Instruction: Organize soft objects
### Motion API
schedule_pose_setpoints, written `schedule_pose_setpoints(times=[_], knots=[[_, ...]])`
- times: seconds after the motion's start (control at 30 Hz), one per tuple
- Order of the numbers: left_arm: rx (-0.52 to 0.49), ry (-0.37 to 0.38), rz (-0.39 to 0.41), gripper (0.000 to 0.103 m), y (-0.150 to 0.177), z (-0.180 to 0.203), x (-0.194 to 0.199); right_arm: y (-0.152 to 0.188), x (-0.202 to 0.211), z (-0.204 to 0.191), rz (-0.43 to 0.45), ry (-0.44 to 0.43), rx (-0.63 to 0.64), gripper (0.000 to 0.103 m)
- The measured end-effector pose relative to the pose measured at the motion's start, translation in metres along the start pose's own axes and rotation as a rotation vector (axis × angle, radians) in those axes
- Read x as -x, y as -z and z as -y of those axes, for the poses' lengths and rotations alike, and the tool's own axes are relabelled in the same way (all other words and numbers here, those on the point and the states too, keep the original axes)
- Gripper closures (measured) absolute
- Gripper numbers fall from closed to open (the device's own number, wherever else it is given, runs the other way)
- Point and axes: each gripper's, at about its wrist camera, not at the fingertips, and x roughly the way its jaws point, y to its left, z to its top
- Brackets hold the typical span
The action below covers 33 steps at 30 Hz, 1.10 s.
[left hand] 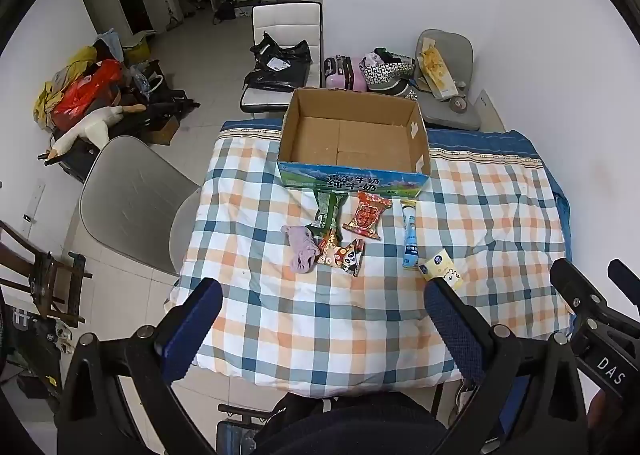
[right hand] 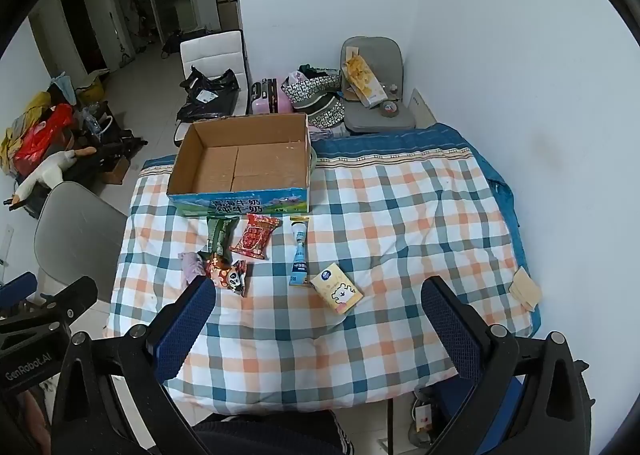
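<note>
Six soft things lie loose on the checked cloth of the table (left hand: 360,319), all just in front of an open cardboard box (left hand: 354,135) that stands at the far side with its flaps gone and nothing inside. Nearest the box are a green packet (left hand: 329,213) and a red packet (left hand: 366,215), side by side. In front of the green one sit a lilac sock (left hand: 301,251) and a panda-print packet (left hand: 343,254), touching each other. To the right lie a slim blue tube (left hand: 410,237), pointing toward the box, and a pale yellow tissue pack (left hand: 440,269) just beside its near end.

The left tongs (left hand: 324,319) hang above the near edge of the table, spread wide with nothing between the blue pads. The right tongs (right hand: 316,319) are likewise spread wide and hold nothing, hovering over the near part of the cloth; the tissue pack (right hand: 337,293) shows between their fingers. A grey chair (left hand: 132,199) stands at the table's left side.
</note>
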Motion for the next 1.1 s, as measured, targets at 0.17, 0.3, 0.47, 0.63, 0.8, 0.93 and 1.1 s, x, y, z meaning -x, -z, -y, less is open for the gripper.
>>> schedule_pose_setpoints(times=[0.17, 0.3, 0.47, 0.63, 0.8, 0.93, 1.1], knots=[[0.002, -0.003, 0.0, 0.0, 0.0, 0.0, 0.0, 0.0, 0.002, 0.0, 0.002, 0.005, 0.002, 0.0], [0.001, -0.005, 0.003, 0.0, 0.0, 0.0, 0.0, 0.0, 0.004, -0.001, 0.008, 0.004, 0.005, 0.0], [0.0, -0.005, 0.005, 0.0, -0.005, -0.005, 0.003, 0.001, 0.005, -0.001, 0.011, 0.004, 0.003, 0.0], [0.001, -0.007, 0.013, 0.0, -0.013, -0.01, 0.007, -0.003, 0.009, 0.001, 0.019, 0.009, 0.0, 0.0], [0.0, -0.011, 0.02, 0.0, -0.02, -0.013, 0.012, -0.009, 0.014, 0.002, 0.027, 0.015, -0.004, 0.0], [0.002, -0.009, 0.025, 0.0, -0.019, -0.013, 0.013, -0.008, 0.017, 0.001, 0.031, 0.014, -0.001, 0.0], [0.004, -0.01, 0.028, 0.0, -0.02, -0.015, 0.014, -0.014, 0.023, 0.005, 0.045, 0.011, -0.008, 0.0]])
